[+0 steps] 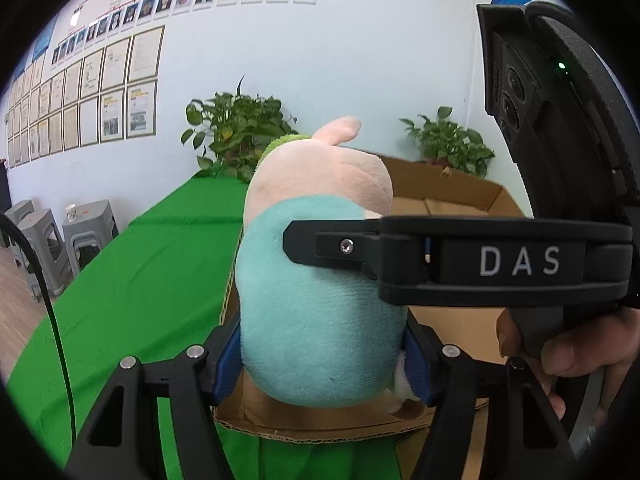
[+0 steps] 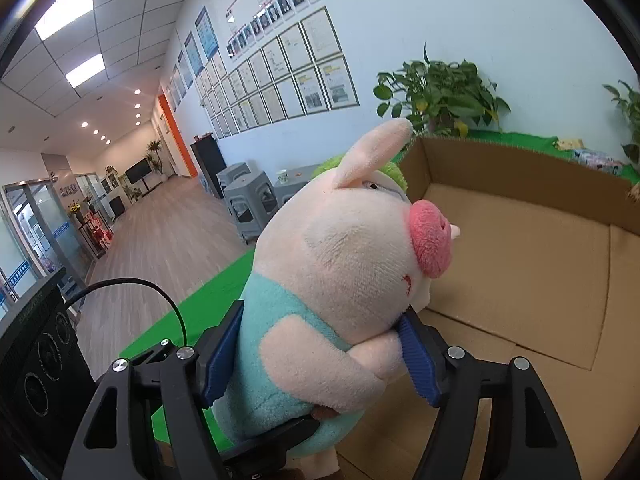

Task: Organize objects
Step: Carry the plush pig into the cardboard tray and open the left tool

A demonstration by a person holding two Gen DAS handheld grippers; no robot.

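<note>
A plush pig (image 1: 320, 304) in a teal shirt, with pink head and snout, is held upright over the near edge of an open cardboard box (image 1: 460, 196). My left gripper (image 1: 320, 364) is shut on the pig's lower body with its blue pads. My right gripper (image 2: 320, 356) is shut on the pig (image 2: 340, 280) across its chest and arm; its black finger (image 1: 332, 246) reaches in from the right in the left wrist view. The box (image 2: 520, 264) shows empty inside in the right wrist view.
A green cloth (image 1: 132, 280) covers the table. Potted plants (image 1: 236, 132) stand behind the box by the wall. Grey stools (image 1: 84, 236) stand left of the table. A black cable (image 1: 52, 312) hangs at left.
</note>
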